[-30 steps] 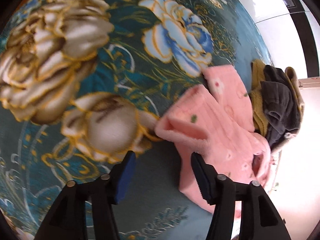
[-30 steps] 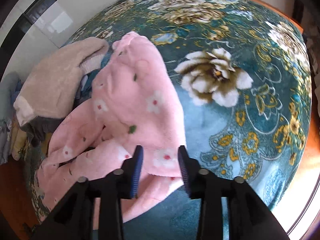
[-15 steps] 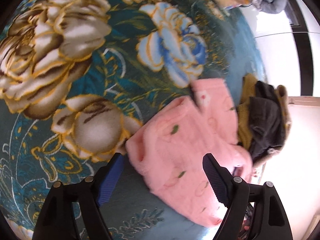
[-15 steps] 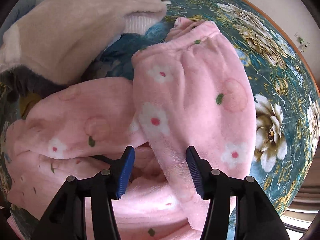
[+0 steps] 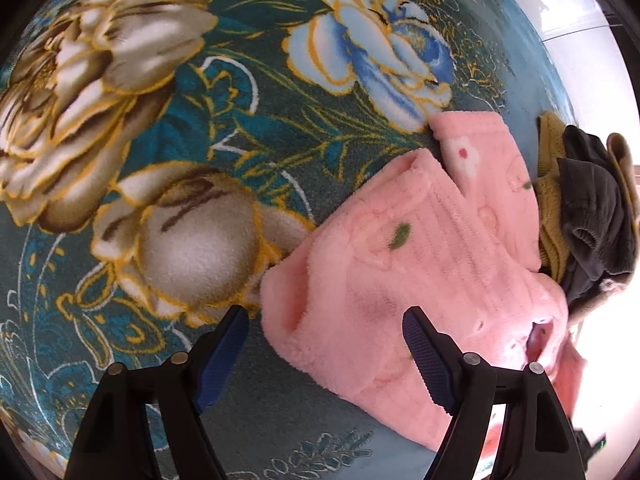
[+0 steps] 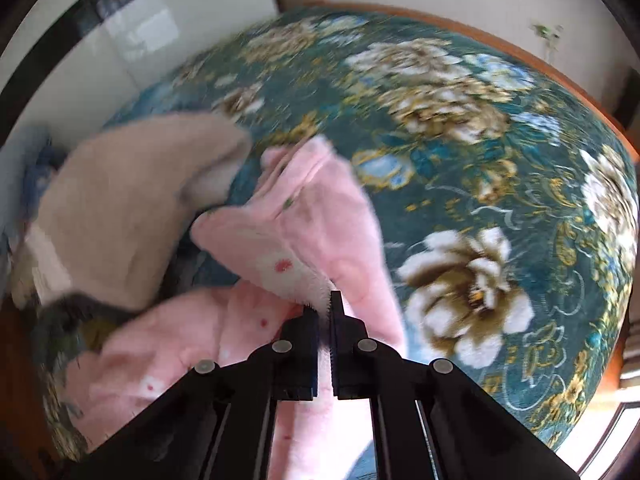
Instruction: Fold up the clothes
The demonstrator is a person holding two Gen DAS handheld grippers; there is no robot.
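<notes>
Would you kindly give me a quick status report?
Right gripper shut on pink garment. Left gripper closing, jaws astride its folded edge, not gripping. Beige garment piled alongside.

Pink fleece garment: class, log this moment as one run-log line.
right gripper: shut on pink fleece garment | left gripper: closing, pads clear of it | floral blanket: underneath

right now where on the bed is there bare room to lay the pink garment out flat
Free: the floral blanket between the pink garment and the bed's wooden edge, and the big-flower stretch beyond the left gripper. Crowded: the side with the beige garment and the dark and mustard clothes.
</notes>
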